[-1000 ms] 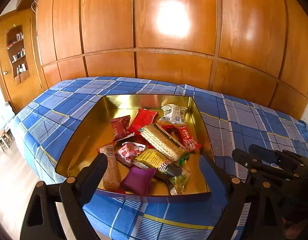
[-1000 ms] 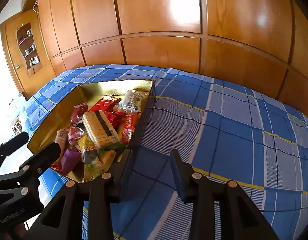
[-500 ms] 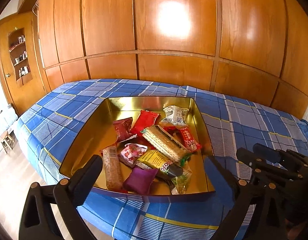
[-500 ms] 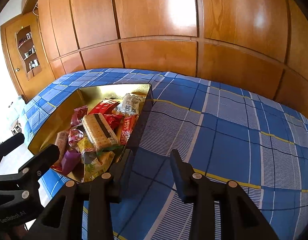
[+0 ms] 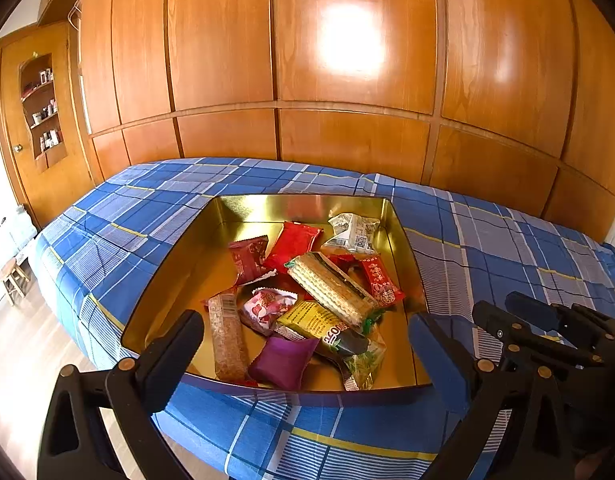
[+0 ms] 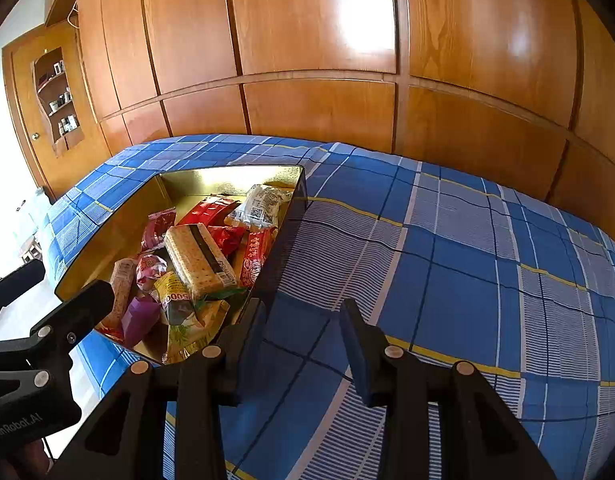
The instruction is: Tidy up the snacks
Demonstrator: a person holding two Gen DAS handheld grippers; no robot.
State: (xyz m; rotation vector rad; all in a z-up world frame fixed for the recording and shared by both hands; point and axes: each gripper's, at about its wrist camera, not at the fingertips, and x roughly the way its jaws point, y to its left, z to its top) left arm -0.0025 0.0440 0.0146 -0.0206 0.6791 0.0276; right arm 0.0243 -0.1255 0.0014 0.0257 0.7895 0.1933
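A gold tin tray (image 5: 179, 280) lies on the blue plaid bed and holds several wrapped snacks: a long cracker pack (image 5: 331, 288), a purple packet (image 5: 283, 362), a brown bar (image 5: 227, 336), red packets and a white packet (image 5: 353, 232). My left gripper (image 5: 307, 356) is open and empty, held just before the tray's near edge. My right gripper (image 6: 303, 340) is open and empty over bare bedspread, right of the tray (image 6: 285, 240). The cracker pack also shows in the right wrist view (image 6: 197, 258).
The blue plaid bedspread (image 6: 467, 272) stretches to the right of the tray. Wooden wardrobe panels (image 5: 347, 80) stand behind the bed. A door with small shelves (image 5: 39, 120) is at far left. The bed's near edge drops to a wooden floor (image 5: 15, 360).
Both grippers have drawn back and risen slightly from the tray, so it looks a little farther and lower. Both stay open and the snacks have not moved.
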